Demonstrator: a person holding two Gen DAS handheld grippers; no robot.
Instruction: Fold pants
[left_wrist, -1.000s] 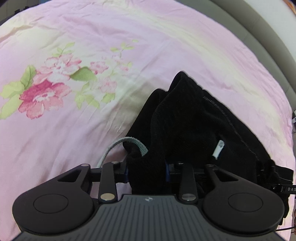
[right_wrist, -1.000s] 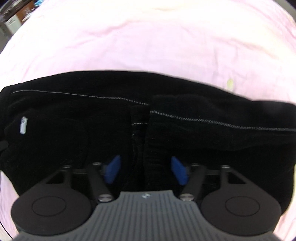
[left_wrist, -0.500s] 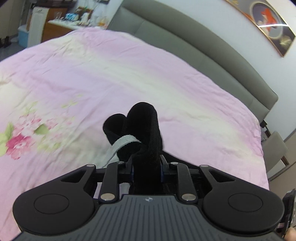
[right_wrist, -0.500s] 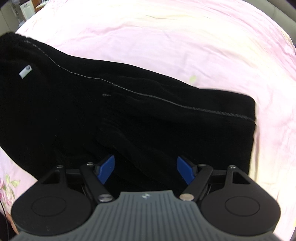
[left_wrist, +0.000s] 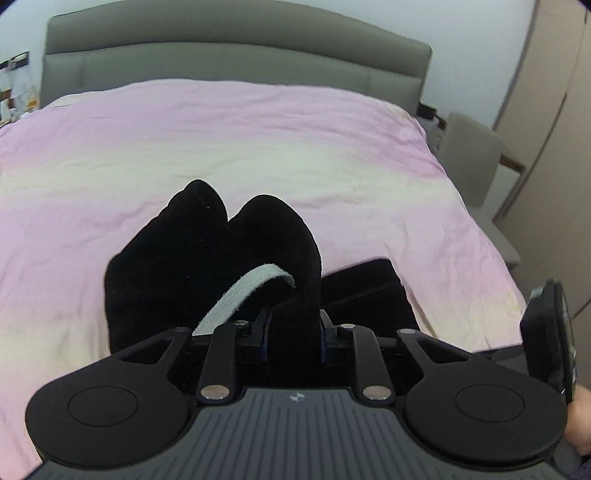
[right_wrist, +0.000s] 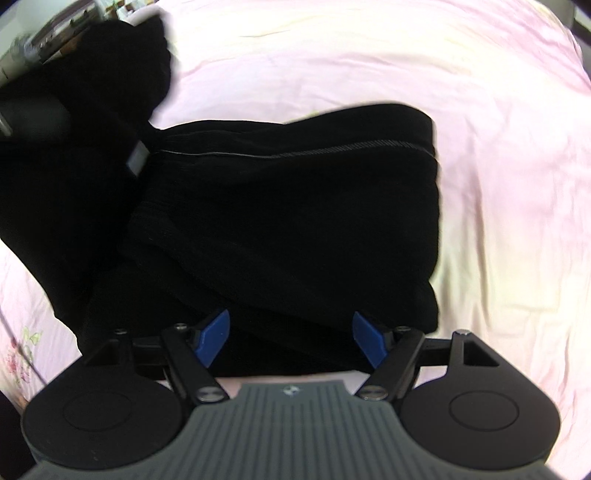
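Observation:
Black pants (right_wrist: 288, 206) lie folded on the pink bedsheet (right_wrist: 498, 147), legs stacked with a stitched seam across the top. My left gripper (left_wrist: 293, 332) is shut on a bunched end of the pants (left_wrist: 236, 251), held up above the bed, with a grey drawstring (left_wrist: 243, 291) looping out beside the fingers. That lifted end also shows at the upper left of the right wrist view (right_wrist: 85, 110). My right gripper (right_wrist: 291, 334) is open, blue pads spread, just above the near edge of the pants.
The pink sheet (left_wrist: 258, 140) covers the bed up to a grey padded headboard (left_wrist: 236, 55). A grey chair (left_wrist: 469, 158) and wardrobe doors (left_wrist: 546, 92) stand past the right bed edge. A flower print (right_wrist: 22, 350) shows at lower left.
My left gripper has lifted its end of the pants up off the bed and swung to face the headboard. My right gripper has drawn back toward the near edge, jaws opened wider.

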